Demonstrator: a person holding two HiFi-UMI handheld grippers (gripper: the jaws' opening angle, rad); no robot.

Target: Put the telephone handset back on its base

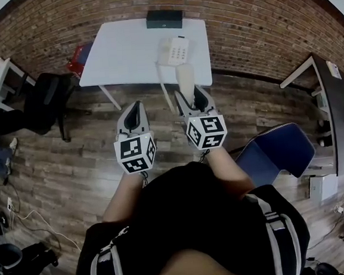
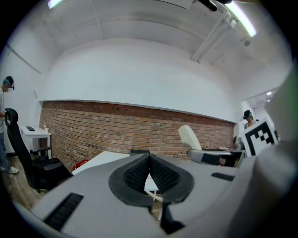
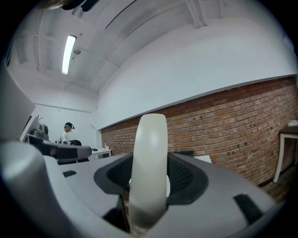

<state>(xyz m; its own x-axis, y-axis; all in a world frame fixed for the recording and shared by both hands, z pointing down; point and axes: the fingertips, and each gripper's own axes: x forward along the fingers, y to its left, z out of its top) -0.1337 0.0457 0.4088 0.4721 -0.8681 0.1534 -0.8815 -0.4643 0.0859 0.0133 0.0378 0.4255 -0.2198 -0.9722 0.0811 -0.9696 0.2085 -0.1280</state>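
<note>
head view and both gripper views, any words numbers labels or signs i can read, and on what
No text can be read in any view.
On the telephone base: keypad too small to read.
On the handset: no print shows.
On the black box: no legible label.
On the left marker cube and the right marker cube: square patterns only, no letters.

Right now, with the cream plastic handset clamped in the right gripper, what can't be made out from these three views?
- Cream plastic telephone handset: its lower end, right gripper view, cut off by the right gripper's body.
- White telephone base: cradle and key print, head view, too small.
- Dark flat box on the white table: head view, too small to identify.
</note>
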